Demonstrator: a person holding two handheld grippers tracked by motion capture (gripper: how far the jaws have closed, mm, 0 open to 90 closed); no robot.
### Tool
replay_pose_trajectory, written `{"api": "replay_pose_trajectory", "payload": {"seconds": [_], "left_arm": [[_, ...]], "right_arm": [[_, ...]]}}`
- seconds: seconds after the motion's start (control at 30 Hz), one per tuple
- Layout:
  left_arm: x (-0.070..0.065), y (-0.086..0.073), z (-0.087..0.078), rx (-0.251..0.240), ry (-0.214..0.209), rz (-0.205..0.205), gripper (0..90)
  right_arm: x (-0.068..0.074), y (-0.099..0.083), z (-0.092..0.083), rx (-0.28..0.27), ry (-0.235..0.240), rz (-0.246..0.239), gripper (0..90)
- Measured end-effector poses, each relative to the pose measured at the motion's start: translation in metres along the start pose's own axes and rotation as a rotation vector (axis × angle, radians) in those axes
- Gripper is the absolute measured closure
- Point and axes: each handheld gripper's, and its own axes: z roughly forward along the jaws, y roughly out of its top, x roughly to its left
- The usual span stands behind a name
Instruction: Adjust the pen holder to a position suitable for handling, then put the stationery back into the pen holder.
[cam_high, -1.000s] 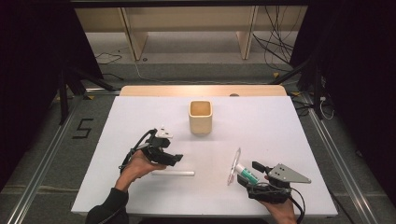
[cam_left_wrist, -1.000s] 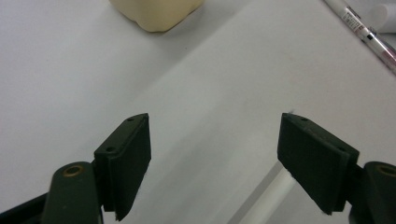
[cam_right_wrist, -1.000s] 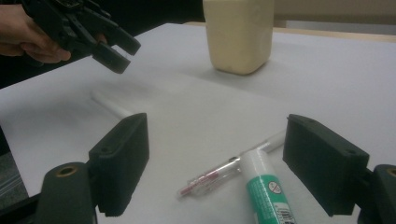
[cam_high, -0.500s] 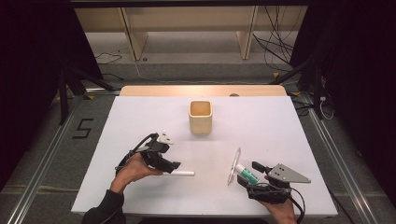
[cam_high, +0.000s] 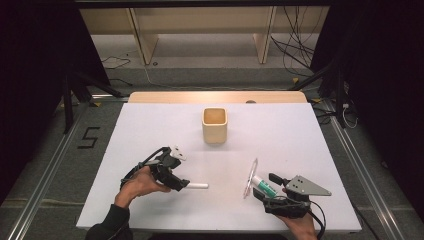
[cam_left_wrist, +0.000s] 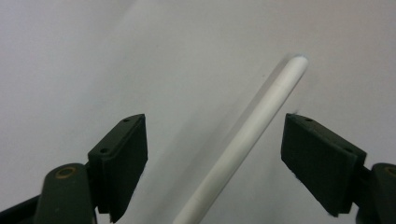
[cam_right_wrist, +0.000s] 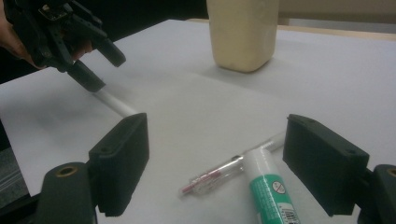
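A white rod (cam_high: 199, 186) lies on the white table (cam_high: 300, 145) at the front left. My left gripper (cam_high: 181, 184) is lowered over its near end, open; the rod (cam_left_wrist: 252, 135) runs between the two jaws without touching either. My right gripper (cam_high: 266, 188) is at the front right, open, around a green-and-white tube (cam_high: 263, 185) that lies on a clear toothbrush (cam_high: 249, 177). In the right gripper view the tube (cam_right_wrist: 270, 189) and the clear brush handle (cam_right_wrist: 217, 176) lie between the jaws, and the left gripper (cam_right_wrist: 95, 63) stands over the rod (cam_right_wrist: 115, 102).
A cream square cup (cam_high: 215, 125) stands upright in the middle of the table, beyond both grippers, and the same cup (cam_right_wrist: 243, 32) rises ahead in the right gripper view. A wooden strip (cam_high: 215, 97) borders the table's far edge. Bare table lies between the grippers.
My left gripper has come down and toward the near edge, so that its jaws now straddle the white rod. The right gripper, tube and brush have not moved.
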Motion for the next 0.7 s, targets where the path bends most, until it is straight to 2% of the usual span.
{"api": "replay_pose_trajectory", "payload": {"seconds": [0.2, 0.57, 0.7], "left_arm": [[-0.003, 0.001, 0.007, 0.056, -0.004, 0.031, 22.9], [-0.006, 0.0, 0.011, 0.105, -0.025, 0.054, 28.1], [-0.006, -0.001, 0.011, 0.125, -0.02, 0.07, 31.2]], "right_arm": [[0.001, 0.0, 0.0, 0.0, 0.004, -0.005, 23.3], [0.001, -0.001, 0.001, 0.003, 0.002, -0.004, 23.3], [0.002, 0.0, 0.001, 0.008, 0.004, -0.007, 23.3]]}}
